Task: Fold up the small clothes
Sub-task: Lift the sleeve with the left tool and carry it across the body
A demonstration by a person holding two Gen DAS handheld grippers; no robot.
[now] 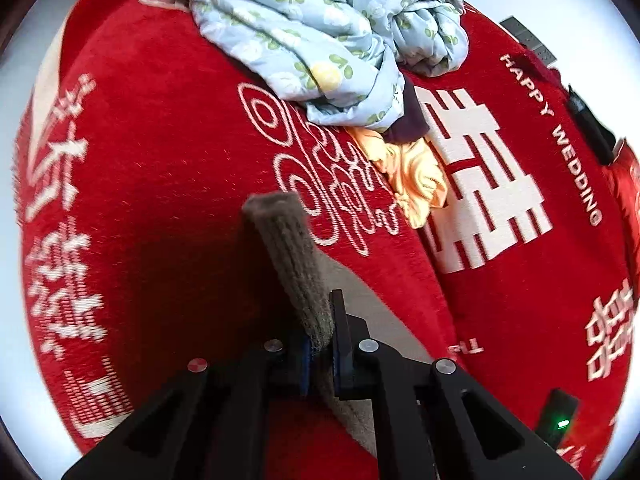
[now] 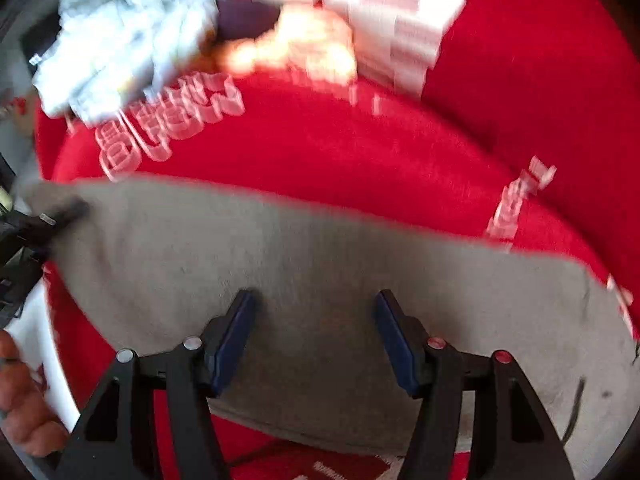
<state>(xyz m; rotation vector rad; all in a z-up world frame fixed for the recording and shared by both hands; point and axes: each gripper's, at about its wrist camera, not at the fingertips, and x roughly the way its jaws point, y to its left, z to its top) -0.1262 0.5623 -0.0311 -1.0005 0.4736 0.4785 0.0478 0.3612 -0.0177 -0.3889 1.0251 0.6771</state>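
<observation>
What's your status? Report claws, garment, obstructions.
Left claw shut on grey garment's ribbed edge. Right claw open above the grey garment, gripping nothing. Floral bedding and orange cloth lie beyond on the red blanket, apart from it.

I see a red blanket (image 1: 160,160) patterned with white characters and swirls — a grey-brown ribbed sock (image 1: 292,256) on it. At twelve o'clock lies a pale blue quilt (image 1: 304,28) with green leaves; beside it, orange cloth (image 1: 416,176).
</observation>
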